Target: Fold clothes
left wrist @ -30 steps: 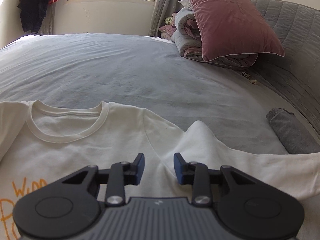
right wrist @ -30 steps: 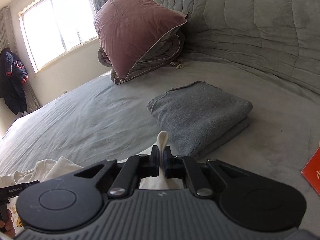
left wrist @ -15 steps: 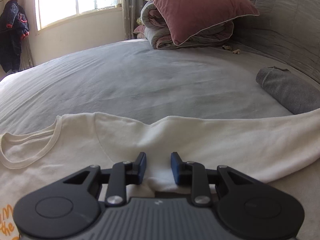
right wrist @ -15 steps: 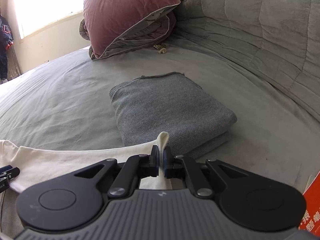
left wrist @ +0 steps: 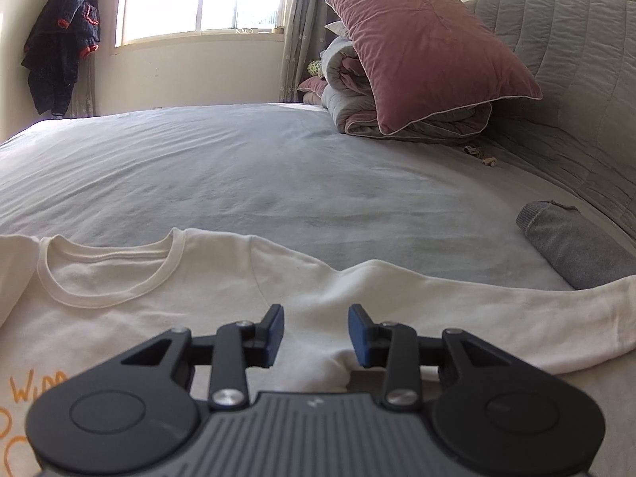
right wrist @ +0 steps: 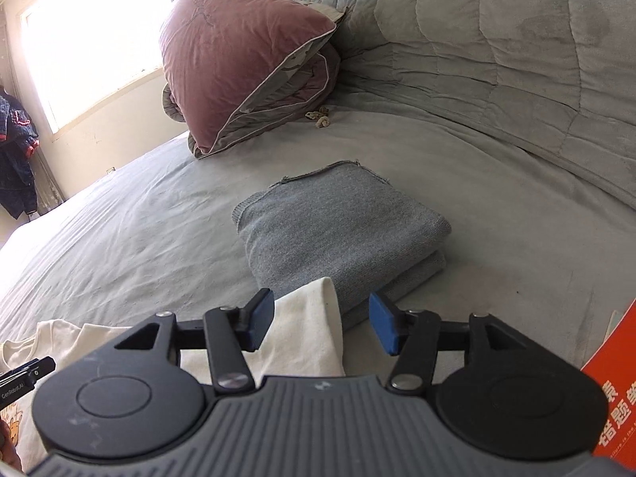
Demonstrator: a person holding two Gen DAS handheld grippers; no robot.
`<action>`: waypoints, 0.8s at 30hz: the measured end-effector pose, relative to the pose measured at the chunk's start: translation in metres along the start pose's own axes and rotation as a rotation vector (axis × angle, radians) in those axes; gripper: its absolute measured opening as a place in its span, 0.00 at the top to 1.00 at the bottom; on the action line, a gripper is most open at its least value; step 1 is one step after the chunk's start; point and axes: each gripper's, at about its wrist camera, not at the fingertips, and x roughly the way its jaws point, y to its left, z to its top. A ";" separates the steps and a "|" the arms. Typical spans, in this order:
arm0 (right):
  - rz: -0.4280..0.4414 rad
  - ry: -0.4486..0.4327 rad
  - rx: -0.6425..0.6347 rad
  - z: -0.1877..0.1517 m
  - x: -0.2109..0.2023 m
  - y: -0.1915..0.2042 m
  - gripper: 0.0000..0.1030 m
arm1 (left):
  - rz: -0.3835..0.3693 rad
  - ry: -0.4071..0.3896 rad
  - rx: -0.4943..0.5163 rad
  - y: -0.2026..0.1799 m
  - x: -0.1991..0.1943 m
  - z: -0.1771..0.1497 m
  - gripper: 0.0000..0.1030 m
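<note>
A cream long-sleeved shirt (left wrist: 190, 302) with orange print lies flat on the grey bed, collar toward the window, its right sleeve (left wrist: 497, 314) stretched out to the right. My left gripper (left wrist: 316, 334) is open and empty, just above the shirt near the armpit. My right gripper (right wrist: 322, 324) is open over the sleeve's cuff end (right wrist: 314, 330), which lies loose between the jaws, touching neither pad. The cuff rests against a folded grey sweater (right wrist: 342, 230).
A mauve pillow (left wrist: 421, 47) sits on a folded duvet (left wrist: 357, 95) at the head of the bed (left wrist: 238, 171), by the quilted headboard (right wrist: 497, 59). An orange book (right wrist: 612, 389) lies at the right. A dark jacket (left wrist: 63, 43) hangs by the window.
My right gripper has opened and let go of the sleeve cuff, which now lies on the bed. My left gripper has opened wider and swung back left toward the collar.
</note>
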 end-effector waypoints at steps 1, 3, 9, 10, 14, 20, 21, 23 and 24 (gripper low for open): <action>0.011 0.001 -0.006 -0.002 -0.003 0.006 0.44 | 0.011 0.003 -0.013 0.007 -0.002 -0.002 0.65; 0.033 0.009 -0.019 -0.007 -0.006 0.018 0.44 | 0.037 0.003 -0.042 0.025 -0.008 -0.008 0.64; 0.094 0.023 -0.066 -0.022 -0.012 0.066 0.39 | 0.088 -0.010 -0.164 0.095 -0.031 -0.027 0.59; 0.105 0.026 -0.073 -0.025 -0.013 0.075 0.38 | 0.096 -0.012 -0.185 0.107 -0.034 -0.030 0.59; 0.164 0.051 -0.107 -0.040 -0.011 0.121 0.38 | 0.157 -0.045 -0.246 0.151 -0.056 -0.037 0.59; 0.251 0.101 -0.188 -0.068 -0.003 0.196 0.37 | 0.217 -0.075 -0.375 0.219 -0.085 -0.045 0.58; 0.264 0.107 -0.203 -0.072 -0.002 0.209 0.37 | 0.220 -0.082 -0.387 0.227 -0.091 -0.045 0.58; 0.295 0.122 -0.221 -0.079 0.002 0.235 0.36 | 0.218 -0.092 -0.400 0.241 -0.100 -0.043 0.57; 0.311 0.130 -0.228 -0.083 0.005 0.248 0.36 | 0.218 -0.097 -0.405 0.248 -0.104 -0.042 0.53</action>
